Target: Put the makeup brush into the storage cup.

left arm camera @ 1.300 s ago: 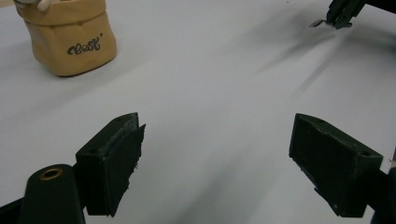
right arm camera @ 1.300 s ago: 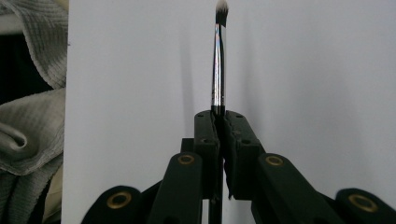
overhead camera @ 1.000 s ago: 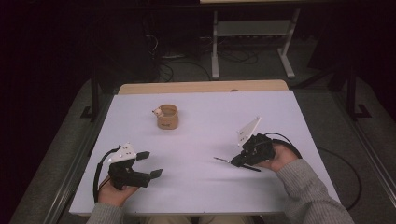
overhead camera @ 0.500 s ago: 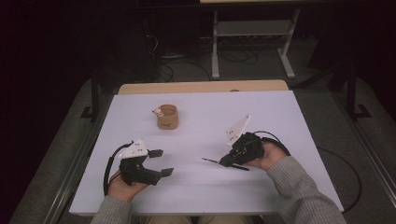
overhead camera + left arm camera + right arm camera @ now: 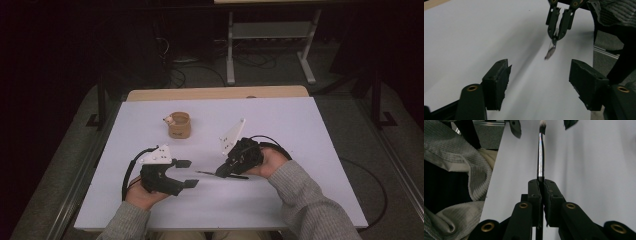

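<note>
While lying low in the frame's lower left, the left gripper (image 5: 187,173) is gaping wide and empty; at centre, the right gripper (image 5: 220,174) is pinching a slim brush (image 5: 206,173) just above the table (image 5: 310,130). Farther up, left of centre, the brown cup (image 5: 179,125) is awaiting it; delivery seemingly remains.

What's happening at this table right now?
A person works a gripper in each hand over a white table. The right gripper is shut on a thin black-and-silver brush with a pale tip, pointed toward the left gripper, whose jaws stand open and empty. A small round brown cup sits farther back, untouched.
</note>
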Motion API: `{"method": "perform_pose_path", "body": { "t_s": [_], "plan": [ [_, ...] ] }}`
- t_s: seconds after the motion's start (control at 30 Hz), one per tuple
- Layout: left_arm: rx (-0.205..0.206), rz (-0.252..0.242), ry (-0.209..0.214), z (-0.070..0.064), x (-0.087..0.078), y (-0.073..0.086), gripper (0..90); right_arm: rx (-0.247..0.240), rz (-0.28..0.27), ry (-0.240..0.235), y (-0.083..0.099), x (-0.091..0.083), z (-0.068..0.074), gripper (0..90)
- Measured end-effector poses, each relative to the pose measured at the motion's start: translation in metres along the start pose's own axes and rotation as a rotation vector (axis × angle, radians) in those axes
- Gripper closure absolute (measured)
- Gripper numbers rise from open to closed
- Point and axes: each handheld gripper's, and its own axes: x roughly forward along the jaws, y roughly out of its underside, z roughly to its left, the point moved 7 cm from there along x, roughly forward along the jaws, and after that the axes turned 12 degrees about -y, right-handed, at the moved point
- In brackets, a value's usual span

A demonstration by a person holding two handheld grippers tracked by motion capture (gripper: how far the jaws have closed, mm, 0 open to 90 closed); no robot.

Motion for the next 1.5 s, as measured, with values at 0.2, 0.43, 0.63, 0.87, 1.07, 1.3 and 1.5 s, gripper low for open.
{"method": "perform_pose_path", "body": {
  "t_s": [0.2, 0.43, 0.63, 0.87, 1.07, 1.3, 1.5],
  "plan": [
    [0.032, 0.019, 0.036, -0.008, 0.005, -0.004, 41.4, -0.019, 0.016, -0.016, -0.007, 0.006, 0.003, 83.4],
    [0.054, 0.035, 0.07, -0.011, 0.008, -0.003, 55.9, -0.023, 0.036, -0.024, -0.009, 0.012, 0.003, 83.5],
    [0.059, 0.054, 0.092, -0.011, 0.009, -0.001, 66.1, -0.03, 0.052, -0.03, -0.011, 0.018, 0.002, 83.5],
    [0.063, 0.08, 0.106, -0.009, 0.009, 0.003, 70.8, -0.025, 0.06, -0.035, -0.012, 0.019, 0.0, 83.5],
    [0.061, 0.087, 0.115, -0.007, 0.009, 0.003, 75.7, -0.033, 0.062, -0.042, -0.014, 0.021, -0.002, 83.5],
    [0.085, 0.097, 0.136, -0.008, 0.009, 0.003, 82.9, -0.04, 0.066, -0.045, -0.014, 0.023, -0.002, 83.5],
    [0.092, 0.103, 0.138, -0.007, 0.009, 0.002, 84.1, -0.051, 0.063, -0.045, -0.014, 0.024, -0.003, 83.1]
  ]
}}
